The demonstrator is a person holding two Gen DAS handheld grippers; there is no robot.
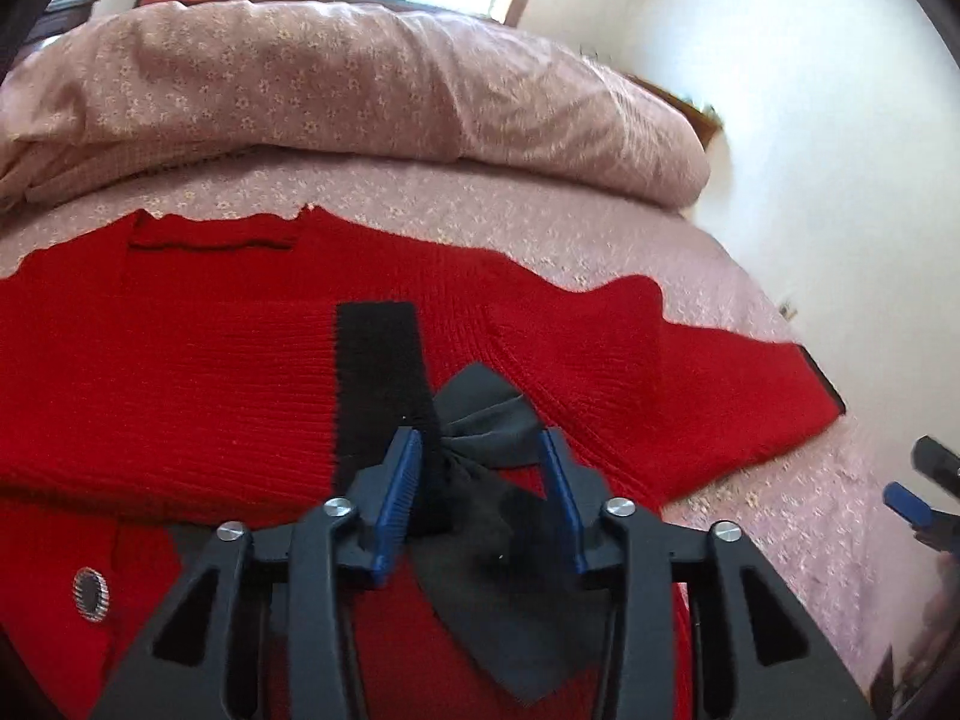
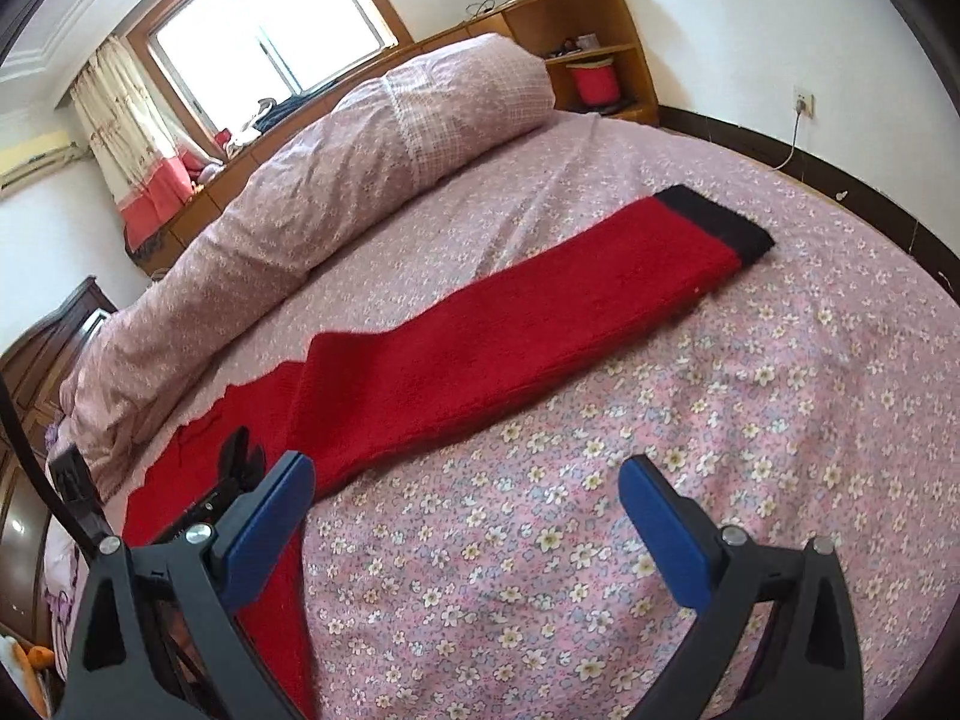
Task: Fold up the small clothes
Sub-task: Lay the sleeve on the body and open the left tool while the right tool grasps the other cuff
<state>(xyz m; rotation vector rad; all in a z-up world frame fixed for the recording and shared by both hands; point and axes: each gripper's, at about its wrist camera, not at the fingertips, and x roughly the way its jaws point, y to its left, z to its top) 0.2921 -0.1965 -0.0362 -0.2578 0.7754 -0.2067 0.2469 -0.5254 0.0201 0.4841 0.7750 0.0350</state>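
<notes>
A red knitted sweater [image 1: 180, 372] lies spread flat on the bed, with a black placket strip [image 1: 378, 372] and a black ribbon bow [image 1: 486, 414] at its front. My left gripper [image 1: 480, 450] is low over the sweater, its blue pads standing apart on either side of the bow. One sleeve [image 2: 540, 300] with a black cuff [image 2: 714, 216] stretches out to the right. My right gripper [image 2: 468, 492] is open and empty above the bedsheet, just right of the sweater's side; it shows at the right edge of the left wrist view [image 1: 924, 492].
The bed has a pink flowered sheet [image 2: 660, 450]. A rolled pink duvet [image 2: 336, 180] lies along the far side. A wooden shelf unit [image 2: 600, 54] and a window [image 2: 264, 18] stand behind. A wall socket with a cable [image 2: 801, 105] is at the right.
</notes>
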